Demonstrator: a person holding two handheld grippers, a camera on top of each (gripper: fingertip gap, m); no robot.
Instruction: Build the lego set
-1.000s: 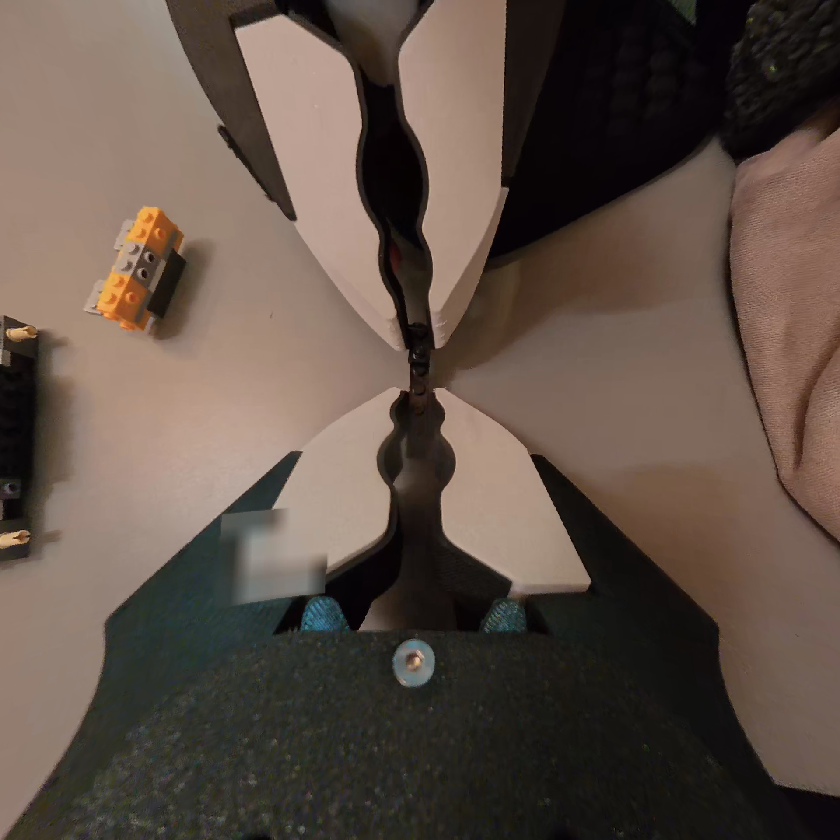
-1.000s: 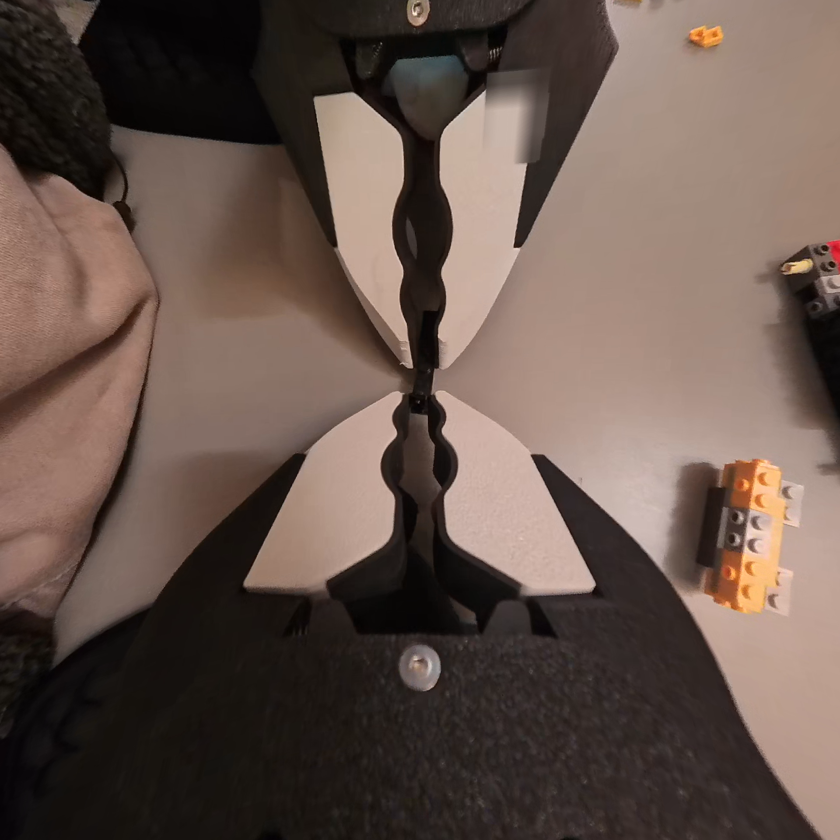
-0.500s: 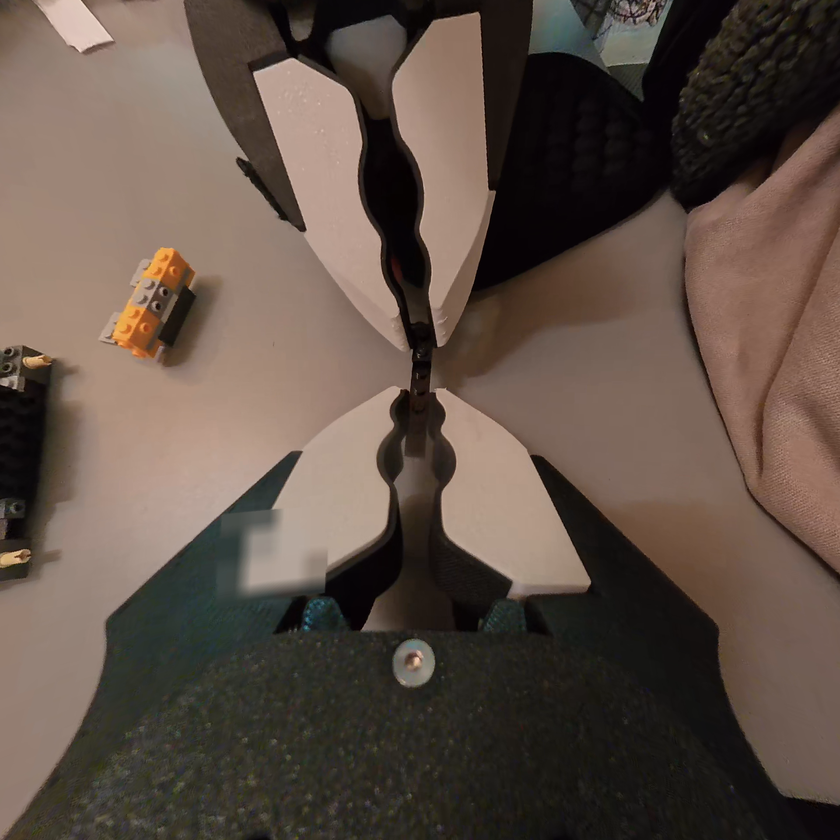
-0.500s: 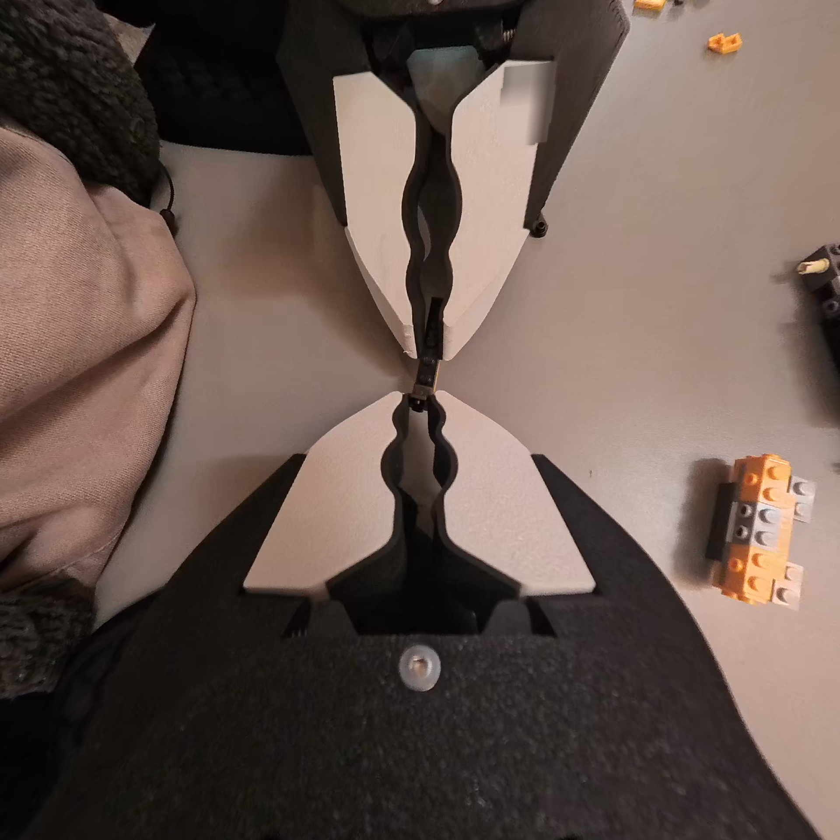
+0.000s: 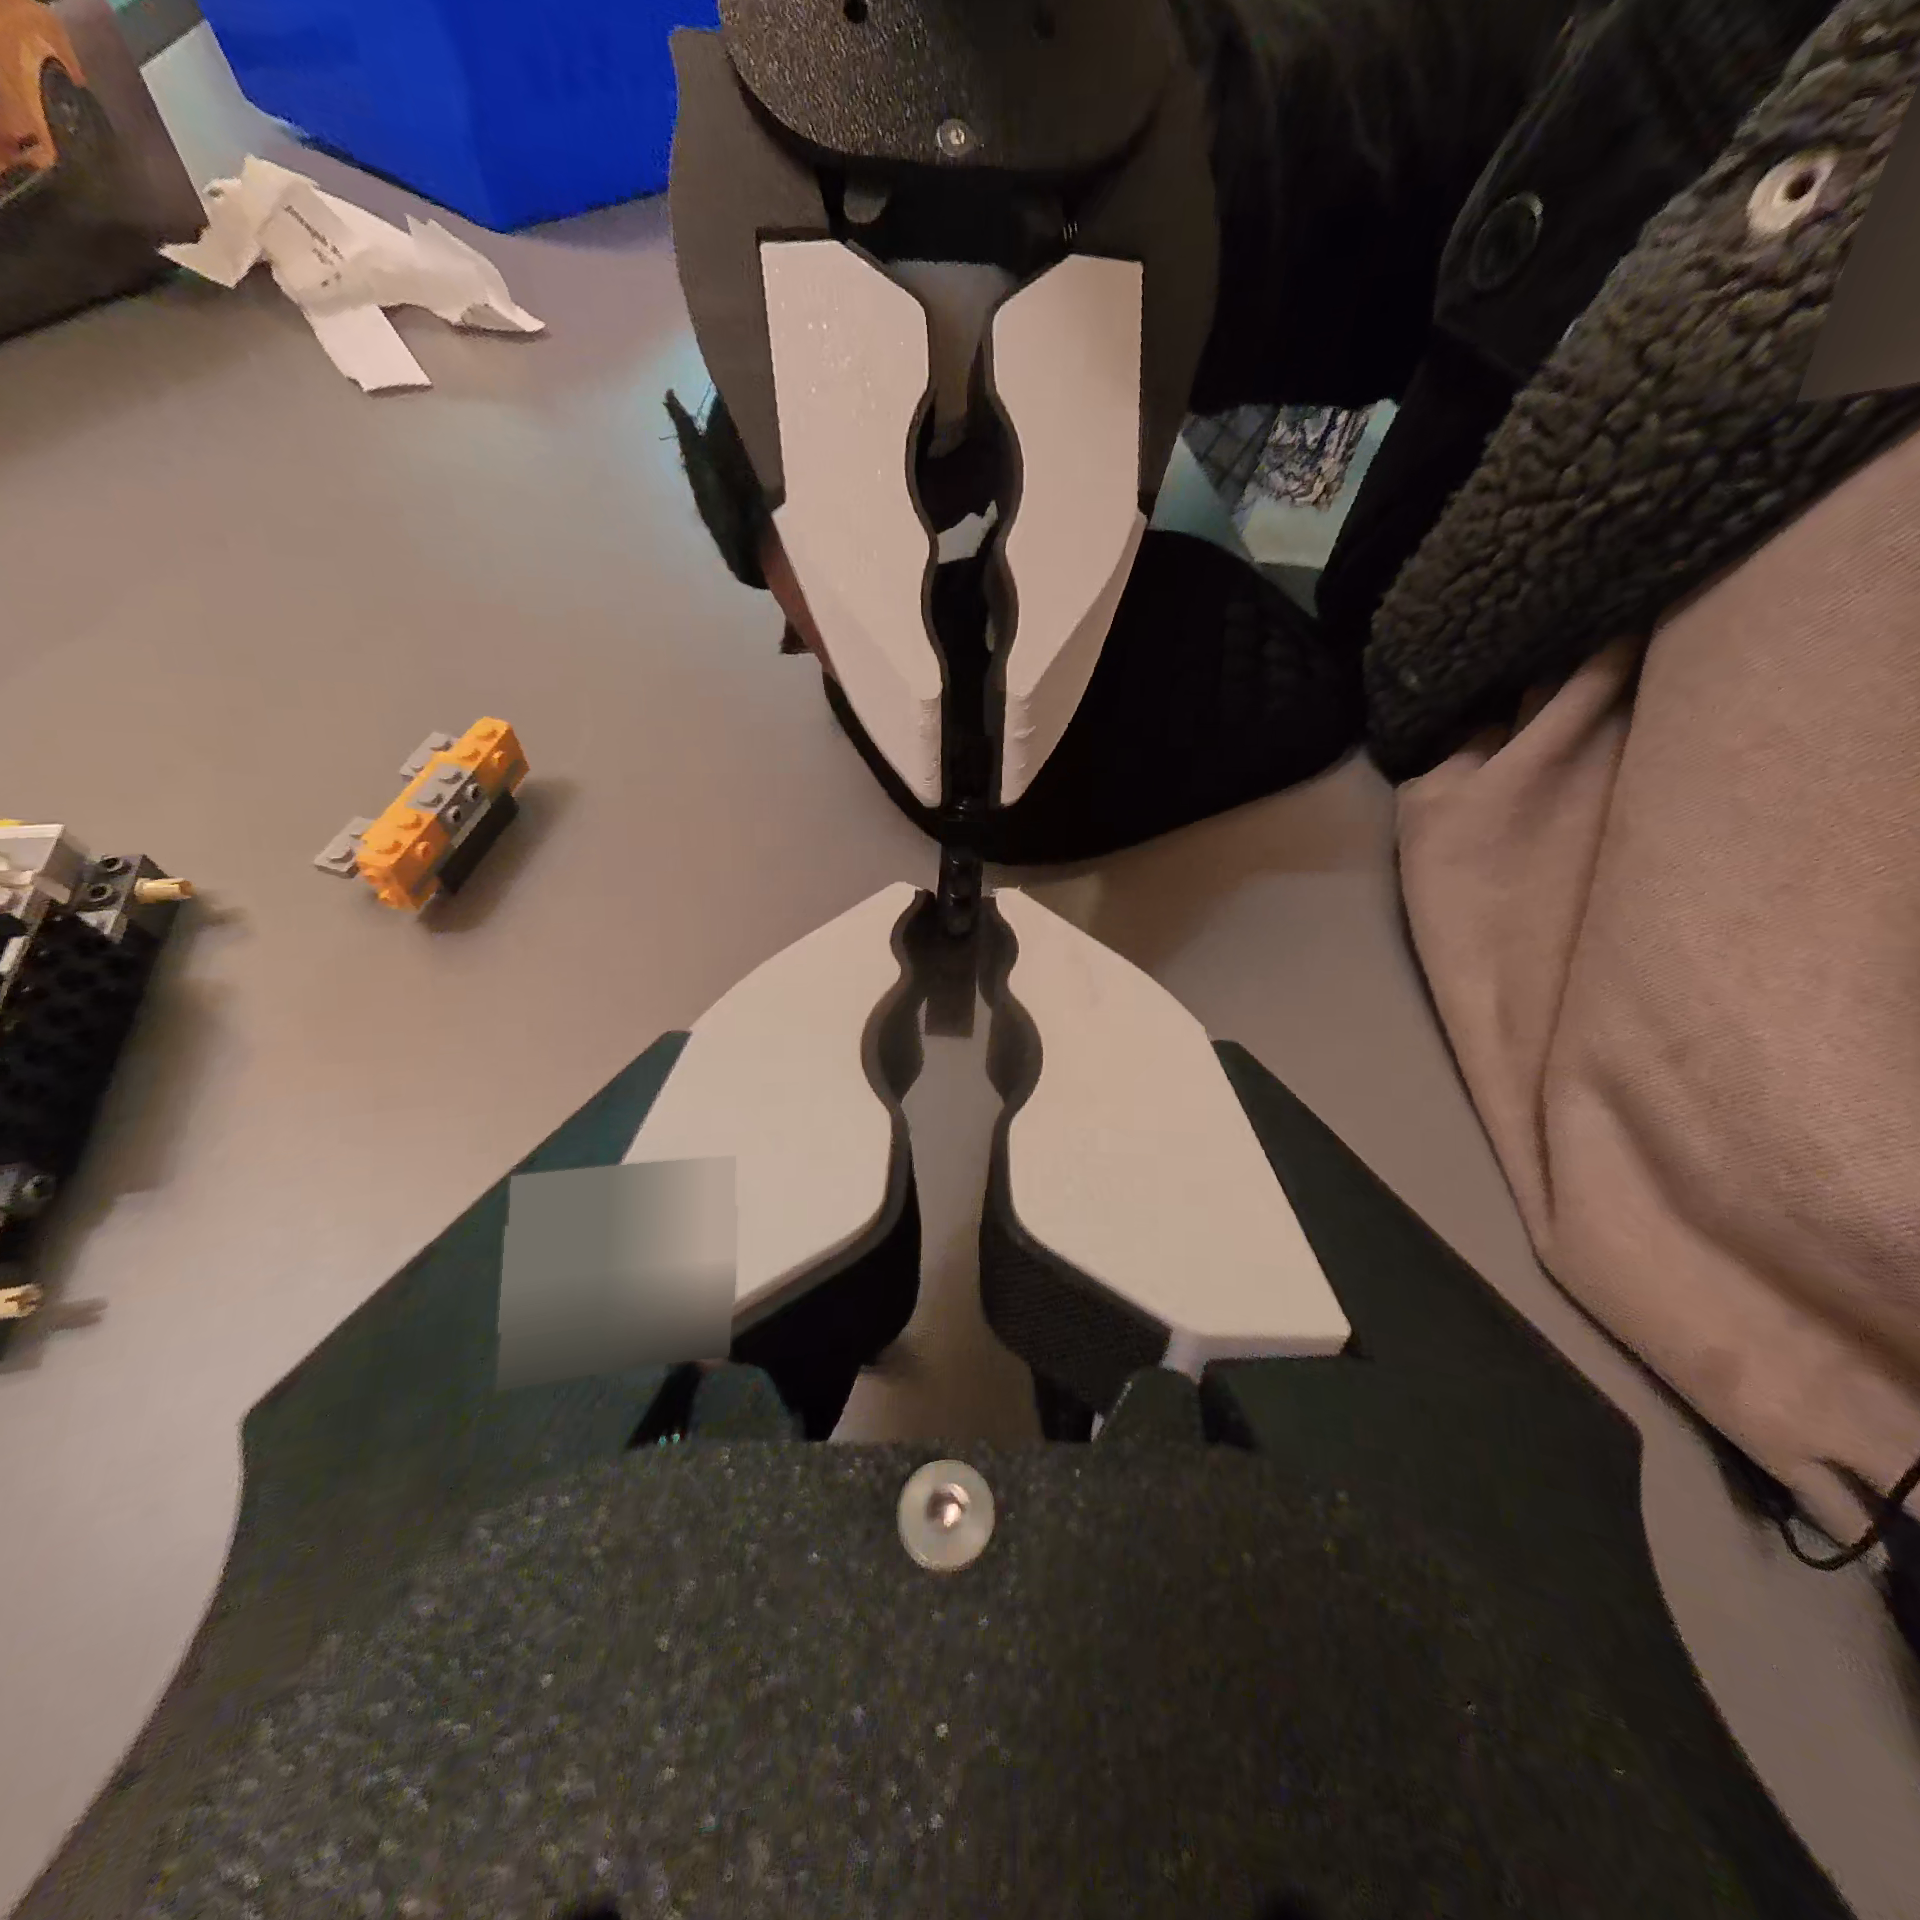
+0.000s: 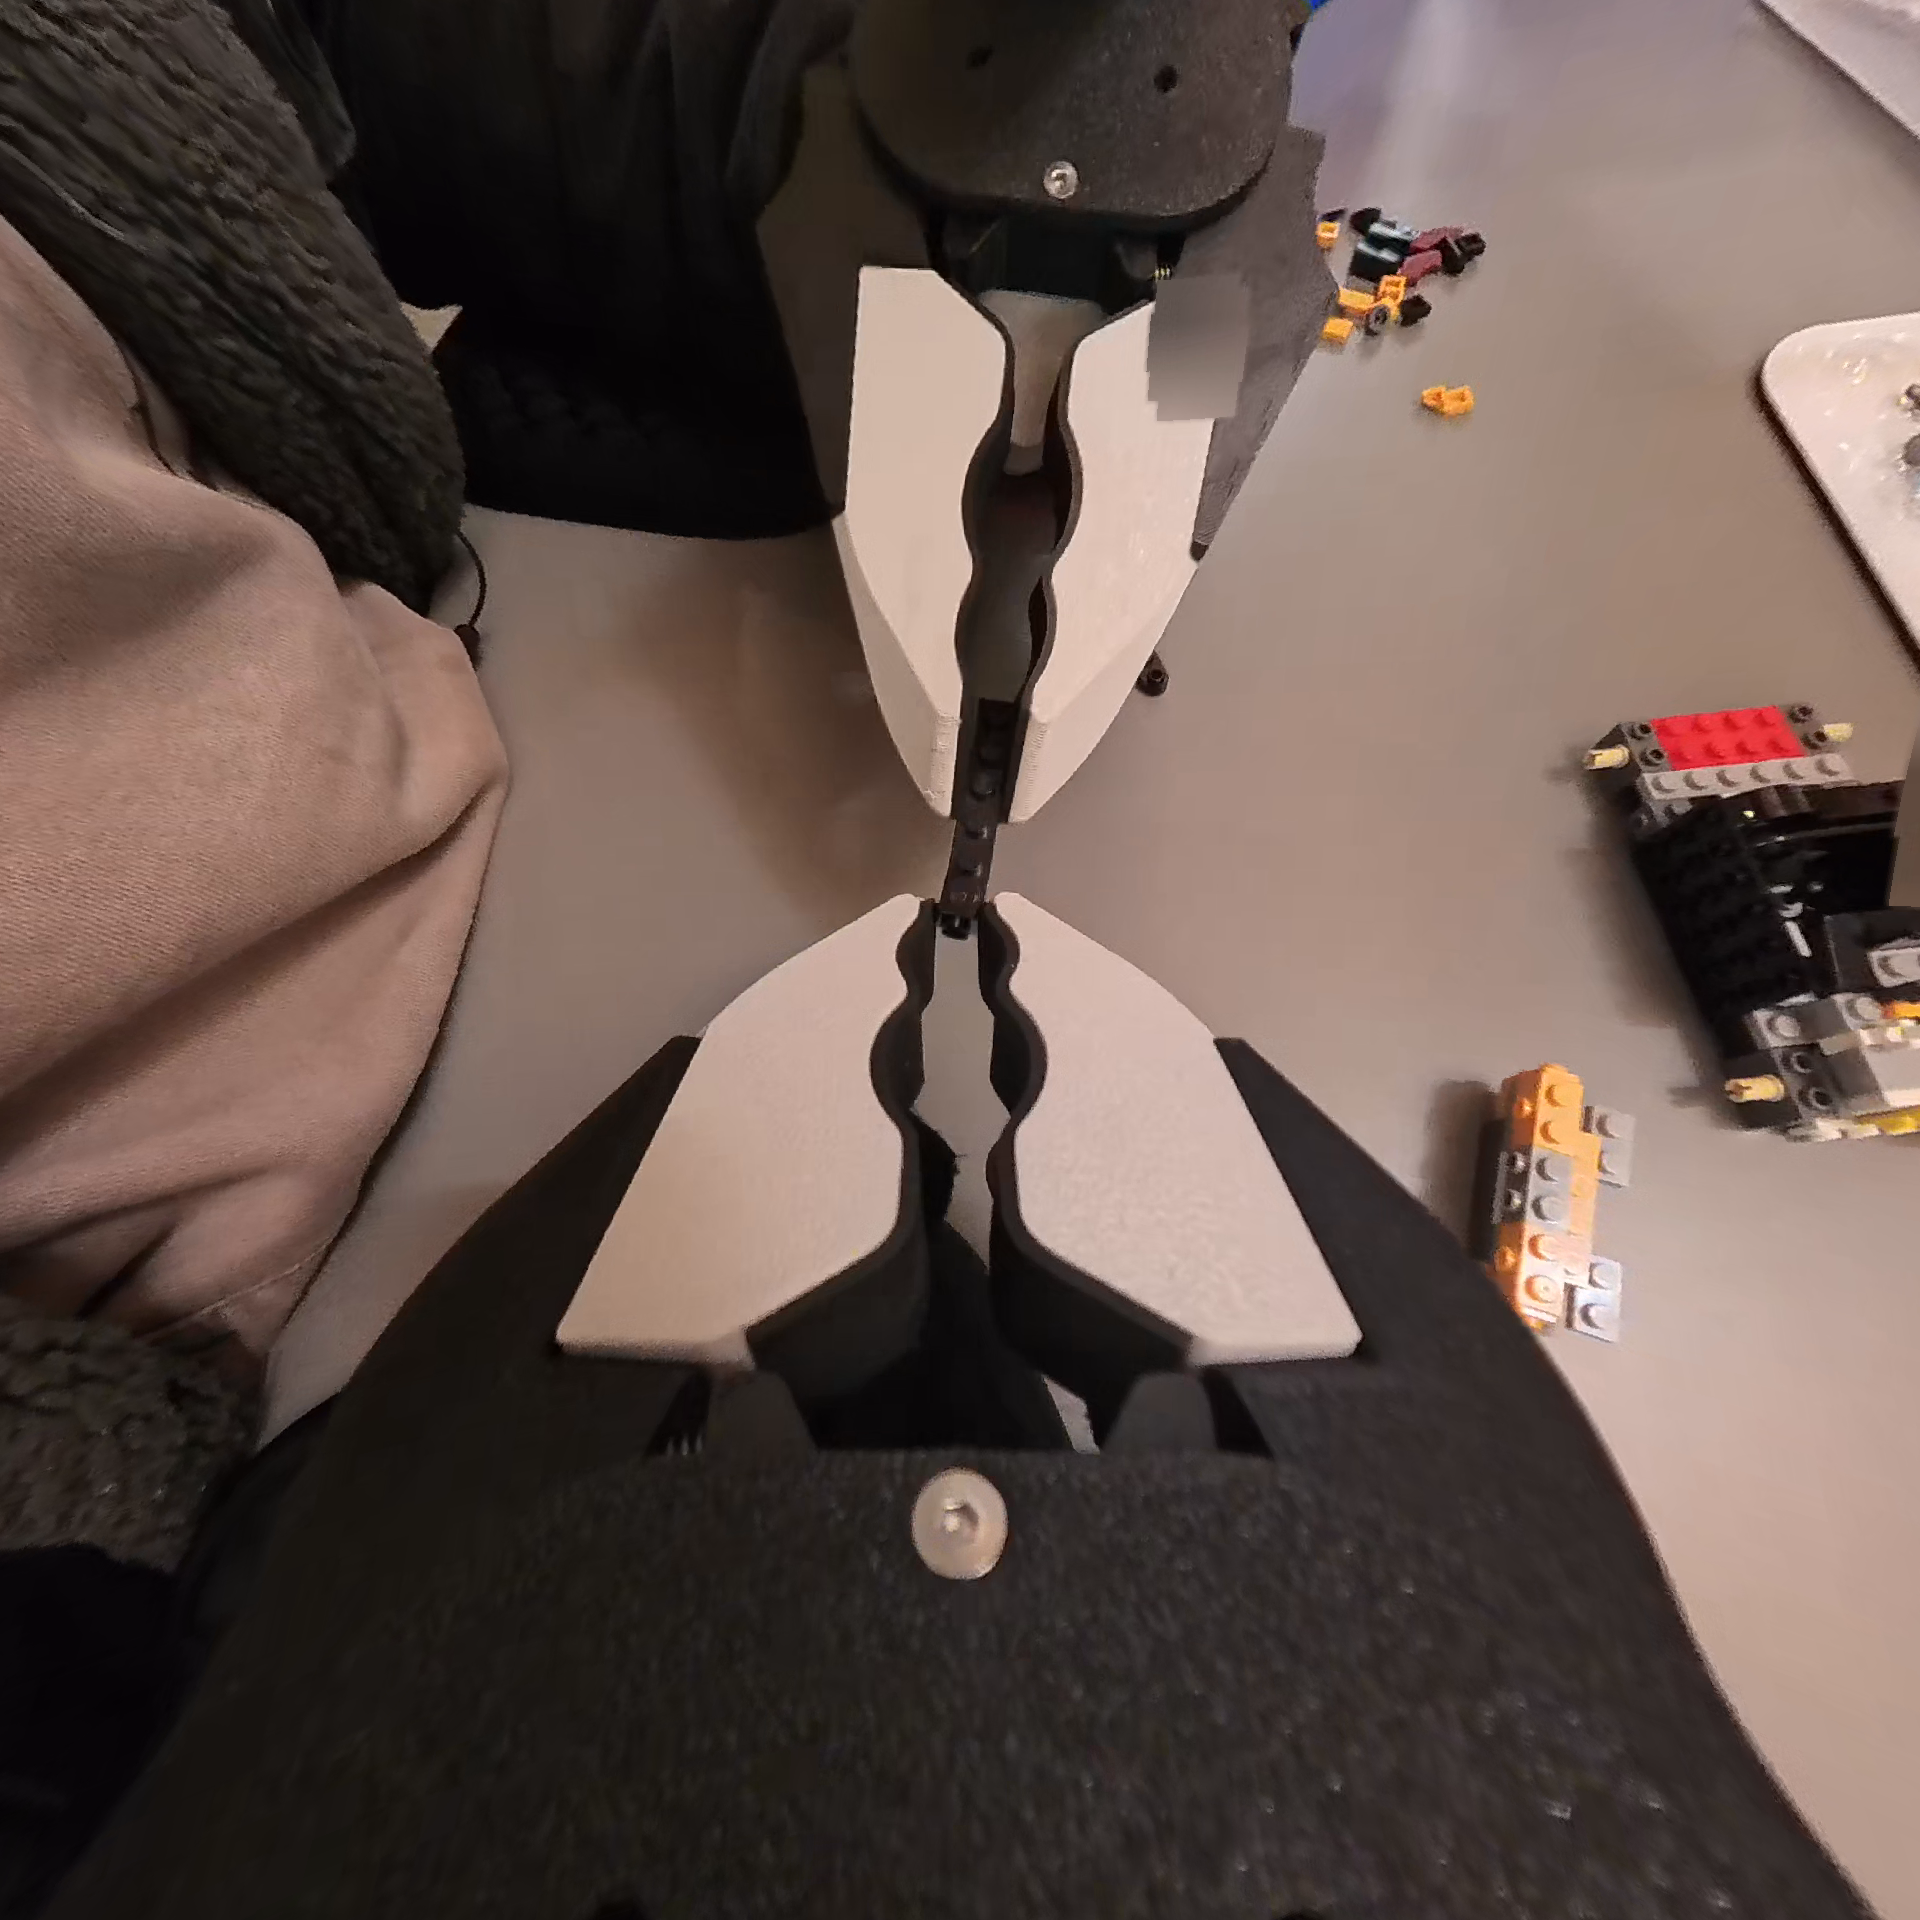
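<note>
Both our grippers meet tip to tip above the grey surface (image 5: 312,582), each clenched on one end of the same thin black studded strip (image 6: 977,831). Our left gripper (image 5: 958,914) nips its near end; our right gripper (image 6: 958,920) nips the other, and in each wrist view the opposite gripper stands straight ahead with the strip bridging the gap between them.

Beside the grippers, toward the person, lies a fold of tan cloth (image 6: 208,831). On the open side, well apart from our right gripper, sits the black car chassis (image 6: 1766,935) with its red plate. Nearer to that gripper rests the small orange and grey block assembly (image 6: 1558,1205). Farther out beyond our left gripper, loose small pieces (image 6: 1382,270) are scattered.
</note>
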